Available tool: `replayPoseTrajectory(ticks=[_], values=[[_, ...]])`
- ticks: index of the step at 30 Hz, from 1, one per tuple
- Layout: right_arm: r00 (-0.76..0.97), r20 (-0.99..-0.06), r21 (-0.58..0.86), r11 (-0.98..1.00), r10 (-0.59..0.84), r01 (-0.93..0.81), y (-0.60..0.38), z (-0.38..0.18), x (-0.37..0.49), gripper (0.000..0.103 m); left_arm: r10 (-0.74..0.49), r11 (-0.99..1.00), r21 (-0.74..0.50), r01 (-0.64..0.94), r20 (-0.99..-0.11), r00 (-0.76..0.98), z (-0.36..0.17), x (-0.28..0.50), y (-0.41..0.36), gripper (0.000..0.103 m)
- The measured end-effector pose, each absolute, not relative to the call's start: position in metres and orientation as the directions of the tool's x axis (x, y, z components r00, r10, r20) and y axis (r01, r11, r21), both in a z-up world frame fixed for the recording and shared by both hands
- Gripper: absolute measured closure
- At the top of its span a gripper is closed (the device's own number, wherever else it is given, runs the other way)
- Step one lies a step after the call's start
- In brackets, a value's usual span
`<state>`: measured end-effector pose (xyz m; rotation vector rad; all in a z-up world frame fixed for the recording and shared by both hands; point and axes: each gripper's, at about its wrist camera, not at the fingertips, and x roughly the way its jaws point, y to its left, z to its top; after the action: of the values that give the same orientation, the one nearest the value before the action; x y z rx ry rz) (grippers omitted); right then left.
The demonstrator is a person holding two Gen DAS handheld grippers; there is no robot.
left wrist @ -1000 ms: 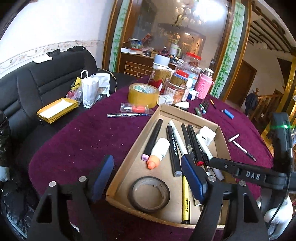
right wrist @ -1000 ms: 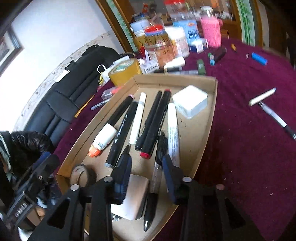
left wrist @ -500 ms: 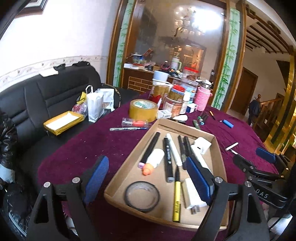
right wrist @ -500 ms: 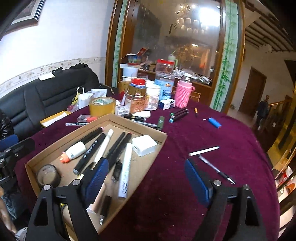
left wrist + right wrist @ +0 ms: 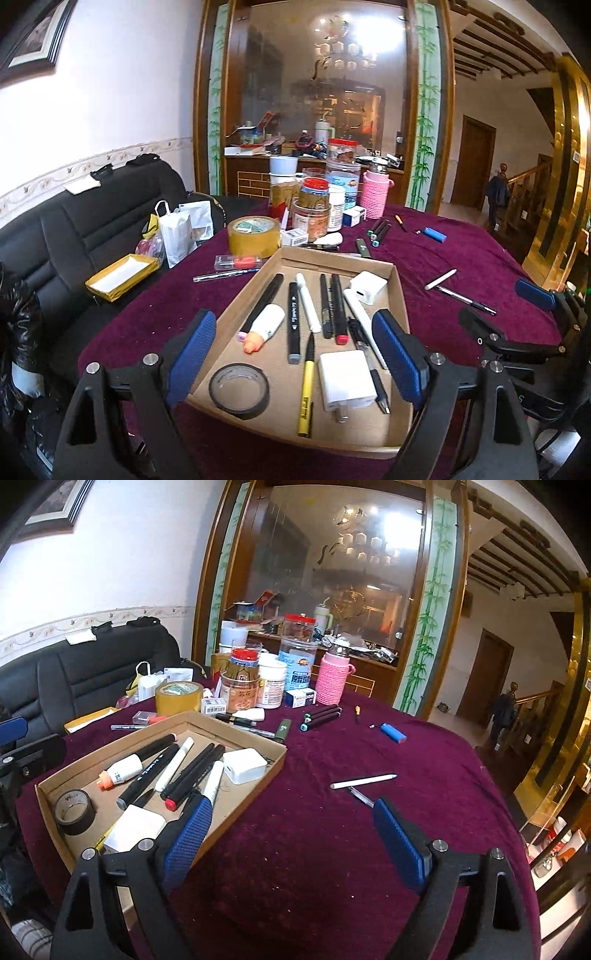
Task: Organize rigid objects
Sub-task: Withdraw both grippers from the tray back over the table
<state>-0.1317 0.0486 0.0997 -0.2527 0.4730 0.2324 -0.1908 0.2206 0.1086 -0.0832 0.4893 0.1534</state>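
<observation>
I held both grippers above a round table covered in a dark purple cloth. My left gripper was spread wide with nothing between its blue pads, and it hovered over the near end of a shallow cardboard tray. My right gripper had its jaws opening, also empty, over bare cloth just to the right of the tray.

Inside the tray lay a row of black markers and a white marker side by side, a small glue bottle with an orange cap, a roll of black tape in the near left corner, a yellow pen, and two white charger blocks, one near me and one toward the far right corner.

On the cloth to the right of the tray, a white stylus lay touching a thin pen. Farther back were a blue lighter, three dark markers with green tips lying together, and a small dark green item just beyond the tray's far corner. A roll of tan packing tape, several jars and a pink knitted bottle were crowded at the far edge. A black sofa stood to the left of the table.
</observation>
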Motion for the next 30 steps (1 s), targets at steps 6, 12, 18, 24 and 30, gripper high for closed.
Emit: replayPoseTrajectory(ticks=[6, 12, 18, 24, 30], values=[[0.869, -0.469, -0.174, 0.948, 0.159, -0.268, 0.04, 0.101, -0.136, 0.011, 0.122, 0.989, -0.021, -0.149, -0.469, 0.875, 0.111, -0.194, 0.209, 0.017], [0.871, -0.466, -0.178, 0.949, 0.153, -0.262, 0.037, 0.1, -0.139, 0.01, 0.152, 0.986, 0.0, -0.168, -0.432, 0.889, 0.114, -0.202, 0.203, 0.017], [0.87, -0.469, -0.175, 0.949, 0.153, -0.261, 0.035, 0.098, -0.141, 0.01, 0.325, 0.945, 0.042, -0.325, -0.237, 0.916, 0.132, -0.228, 0.202, 0.0], [0.872, -0.459, -0.144, 0.955, 0.169, -0.26, 0.031, 0.095, -0.143, 0.01, 0.482, 0.875, 0.083, -0.477, -0.056, 0.874, 0.15, -0.249, 0.197, 0.0], [0.877, -0.454, -0.118, 0.965, 0.156, -0.233, 0.034, 0.091, -0.145, 0.006, 0.224, 0.972, 0.028, -0.232, -0.39, 0.893, 0.135, -0.2, 0.199, 0.0]])
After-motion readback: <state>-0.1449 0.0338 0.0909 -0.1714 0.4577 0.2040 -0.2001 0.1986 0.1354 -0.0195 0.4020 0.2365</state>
